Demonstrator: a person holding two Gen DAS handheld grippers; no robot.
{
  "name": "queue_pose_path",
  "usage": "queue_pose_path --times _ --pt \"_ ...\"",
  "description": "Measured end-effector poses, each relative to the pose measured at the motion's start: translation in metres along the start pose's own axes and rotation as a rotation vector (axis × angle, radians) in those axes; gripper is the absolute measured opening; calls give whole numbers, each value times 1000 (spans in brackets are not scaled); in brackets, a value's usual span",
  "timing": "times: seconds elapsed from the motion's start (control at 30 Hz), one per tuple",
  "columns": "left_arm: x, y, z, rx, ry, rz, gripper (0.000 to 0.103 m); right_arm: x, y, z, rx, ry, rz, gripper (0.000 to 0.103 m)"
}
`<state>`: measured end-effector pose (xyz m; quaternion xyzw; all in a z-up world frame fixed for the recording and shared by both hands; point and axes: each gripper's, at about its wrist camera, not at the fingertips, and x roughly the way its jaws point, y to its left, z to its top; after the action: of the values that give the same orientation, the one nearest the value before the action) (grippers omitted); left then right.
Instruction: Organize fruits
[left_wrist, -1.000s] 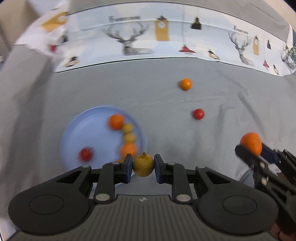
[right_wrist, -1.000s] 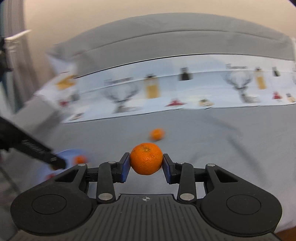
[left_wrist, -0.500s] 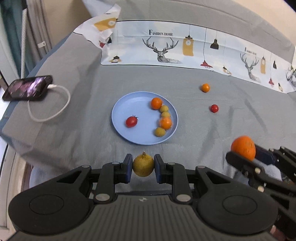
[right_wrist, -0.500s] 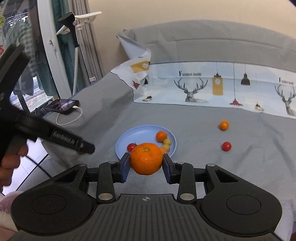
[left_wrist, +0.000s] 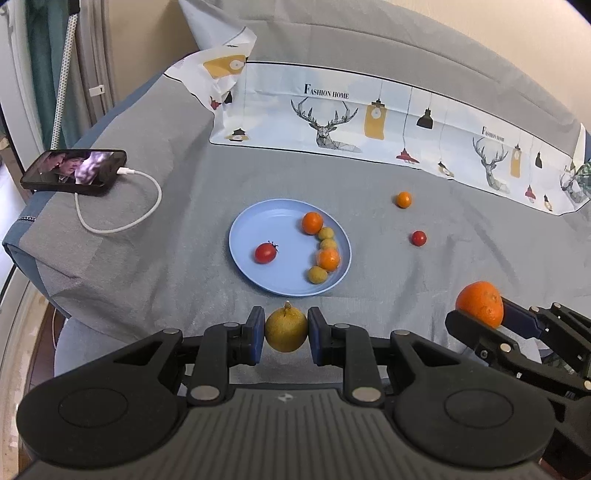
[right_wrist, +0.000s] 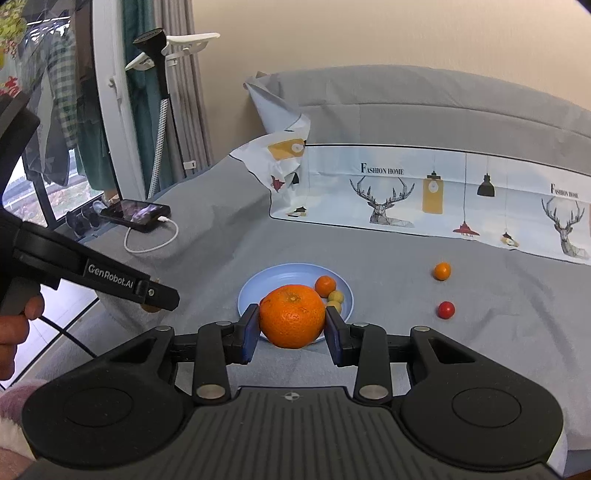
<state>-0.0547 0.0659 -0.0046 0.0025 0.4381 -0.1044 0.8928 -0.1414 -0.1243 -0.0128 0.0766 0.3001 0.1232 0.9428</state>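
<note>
A blue plate lies on the grey bed cover and holds a red tomato, two small oranges and three small yellow-green fruits. My left gripper is shut on a yellow-brown pear, held above the bed's near edge just in front of the plate. My right gripper is shut on a large orange; it also shows in the left wrist view. The plate lies beyond it, partly hidden. A small orange and a red tomato lie loose right of the plate.
A phone with a white charging cable lies at the bed's left edge. A printed deer-pattern cloth lines the back. A window, curtain and a stand are to the left beyond the bed.
Both grippers have pulled back and up from the bed with their fruit still held. The view has widened, and the phone and the bed's left edge have come into sight.
</note>
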Motion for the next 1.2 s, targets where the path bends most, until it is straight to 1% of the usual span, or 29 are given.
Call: queue_pose_path --times 0.17,0.87,1.2 --pt "-1 3 -1 -7 -8 -7 27 1 -1 0 -3 9 -6 39" --pt "5 8 2 -20 2 -13 27 10 4 0 -18 42 -2 39" --pt "20 12 8 -26 30 -13 27 23 3 2 -20 76 1 39"
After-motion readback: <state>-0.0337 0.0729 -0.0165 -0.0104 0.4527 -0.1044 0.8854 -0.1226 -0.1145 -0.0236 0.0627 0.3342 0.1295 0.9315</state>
